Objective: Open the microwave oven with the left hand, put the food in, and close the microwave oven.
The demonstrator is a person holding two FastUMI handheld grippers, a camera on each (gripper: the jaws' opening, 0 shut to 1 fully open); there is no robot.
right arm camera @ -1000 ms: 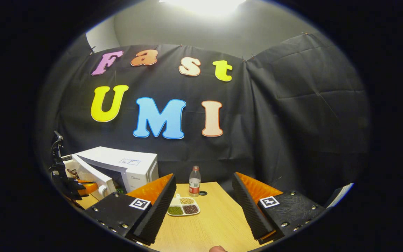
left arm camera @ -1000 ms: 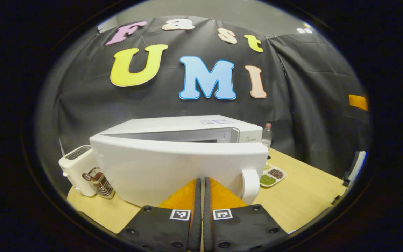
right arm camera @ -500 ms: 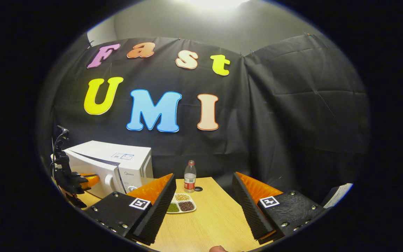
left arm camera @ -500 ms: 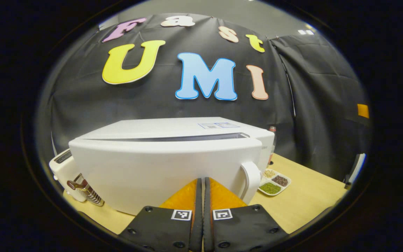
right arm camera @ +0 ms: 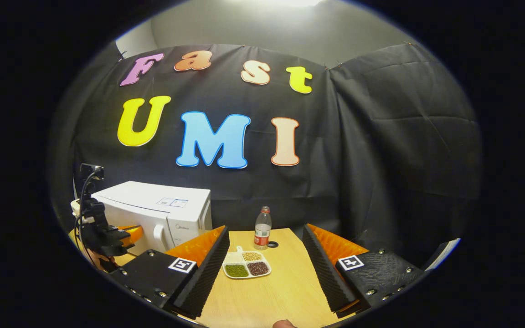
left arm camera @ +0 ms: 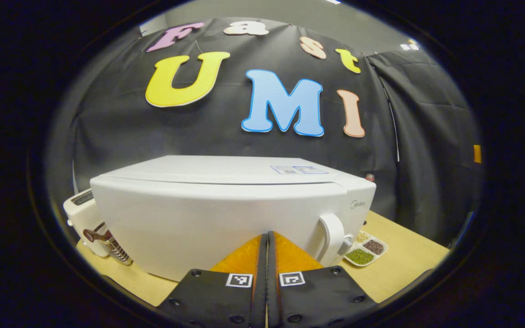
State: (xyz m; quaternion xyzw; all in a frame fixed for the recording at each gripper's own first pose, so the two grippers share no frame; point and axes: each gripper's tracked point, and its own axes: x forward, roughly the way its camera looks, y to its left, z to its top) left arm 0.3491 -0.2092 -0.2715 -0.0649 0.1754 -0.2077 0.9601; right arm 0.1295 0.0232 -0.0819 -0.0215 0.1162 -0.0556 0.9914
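Left gripper [left arm camera: 267, 241] pressed together against the microwave door [left arm camera: 208, 223] — apparently closed.

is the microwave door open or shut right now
Shut: the microwave door sits flush with the body, no gap along its top edge, with the closed left gripper against it.

A white microwave oven [left arm camera: 226, 214] is seen on a pale wood-grain table [right arm camera: 271, 291]. Green, dark reddish and beige grains are held in a white divided tray [right arm camera: 246, 266]. A cream toaster [left arm camera: 82, 214] is seen.
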